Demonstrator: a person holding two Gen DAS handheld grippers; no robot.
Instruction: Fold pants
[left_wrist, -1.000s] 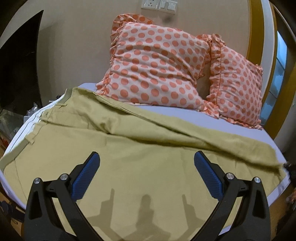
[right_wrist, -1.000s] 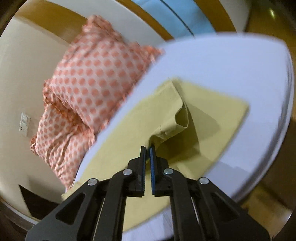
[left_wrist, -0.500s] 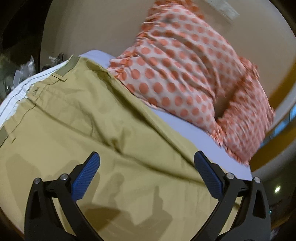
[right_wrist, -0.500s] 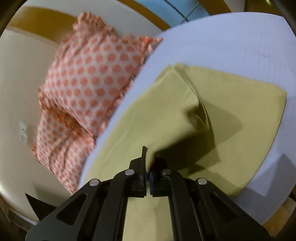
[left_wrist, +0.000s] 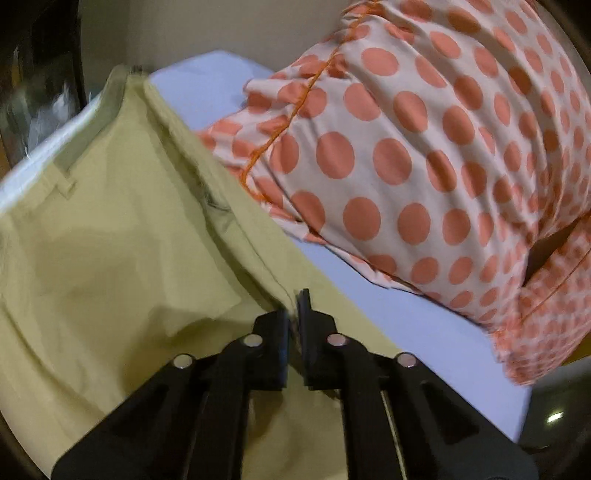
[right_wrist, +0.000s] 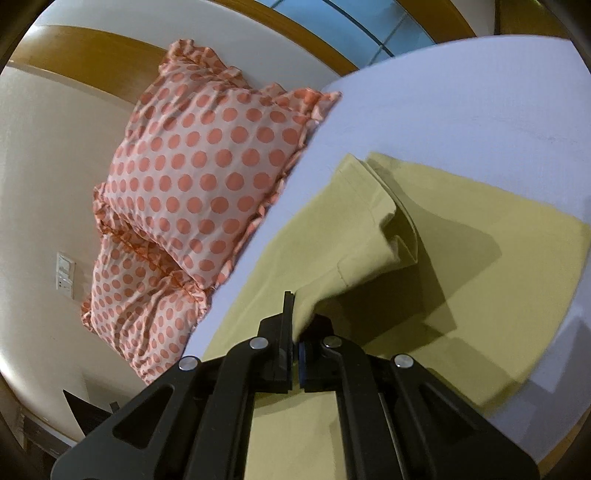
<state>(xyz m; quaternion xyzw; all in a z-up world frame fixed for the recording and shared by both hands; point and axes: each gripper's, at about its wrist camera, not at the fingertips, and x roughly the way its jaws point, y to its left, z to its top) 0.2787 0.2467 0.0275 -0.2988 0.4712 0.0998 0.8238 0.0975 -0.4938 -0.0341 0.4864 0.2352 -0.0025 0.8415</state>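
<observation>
Khaki pants (left_wrist: 110, 236) lie spread on a bed with a pale sheet (left_wrist: 207, 88); the waistband with a belt loop is at the upper left of the left wrist view. My left gripper (left_wrist: 294, 314) is shut on a raised fold along the pants' far edge, near the pillows. In the right wrist view the pants (right_wrist: 480, 280) show their leg end. My right gripper (right_wrist: 295, 325) is shut on the upper leg's cloth and holds it lifted above the lower leg, casting a shadow.
Two polka-dot pillows (left_wrist: 424, 147) lean against the wall just beyond the pants, also in the right wrist view (right_wrist: 199, 173). The bed's edge (right_wrist: 554, 369) runs close to the leg end. A dark piece of furniture (left_wrist: 33, 74) stands left of the bed.
My left gripper went from wide open above the pants to shut on the far-edge fold, closer to the pillows. My right gripper has lifted the leg cloth higher.
</observation>
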